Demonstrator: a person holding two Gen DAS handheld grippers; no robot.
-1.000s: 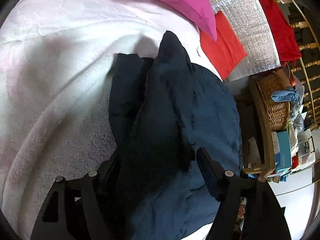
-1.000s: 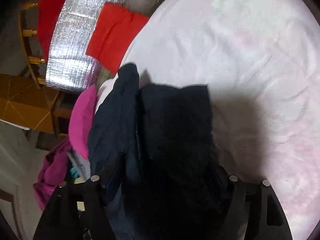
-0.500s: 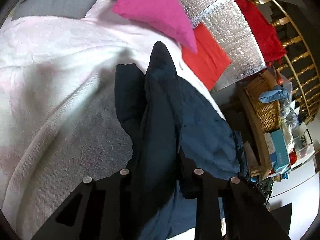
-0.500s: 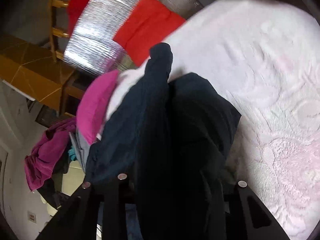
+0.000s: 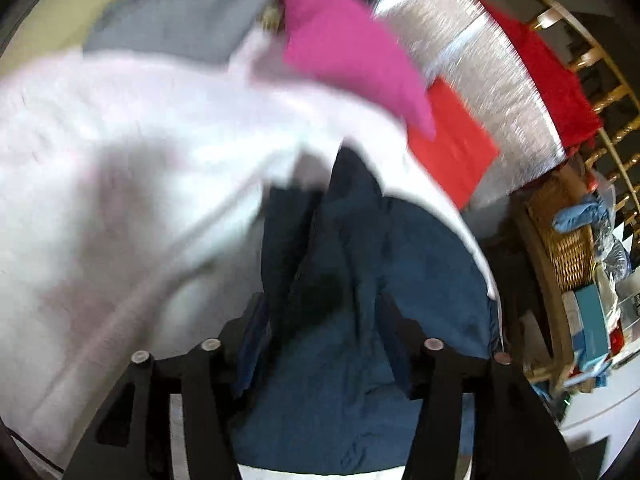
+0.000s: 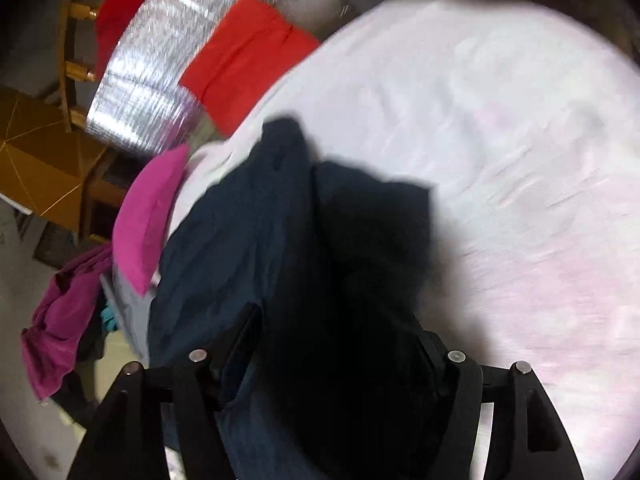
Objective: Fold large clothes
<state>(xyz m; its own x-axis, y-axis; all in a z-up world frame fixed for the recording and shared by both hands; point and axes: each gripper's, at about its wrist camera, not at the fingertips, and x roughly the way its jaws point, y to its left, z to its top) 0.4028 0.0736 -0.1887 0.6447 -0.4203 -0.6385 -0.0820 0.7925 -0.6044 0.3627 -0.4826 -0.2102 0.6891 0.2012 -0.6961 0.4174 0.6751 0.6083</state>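
A large dark navy garment (image 5: 344, 288) lies bunched on the pale pink bed cover (image 5: 120, 168). It also shows in the right wrist view (image 6: 304, 264). My left gripper (image 5: 320, 320) has its jaws spread apart, with the navy cloth bulging between the fingers. My right gripper (image 6: 340, 336) also has its jaws apart and the dark cloth fills the gap. The fingertips of both are partly buried in folds. Both views are blurred by motion.
A magenta pillow (image 5: 352, 52), a red cloth (image 5: 452, 152) and a silver foil mat (image 5: 480, 80) lie past the bed's edge. A wicker basket (image 5: 568, 240) and boxes stand at right. A purple garment (image 6: 60, 320) hangs at the left in the right wrist view.
Both grippers were closed on the navy garment half a second ago and have spread their jaws. Both cameras have swung, blurring the views.
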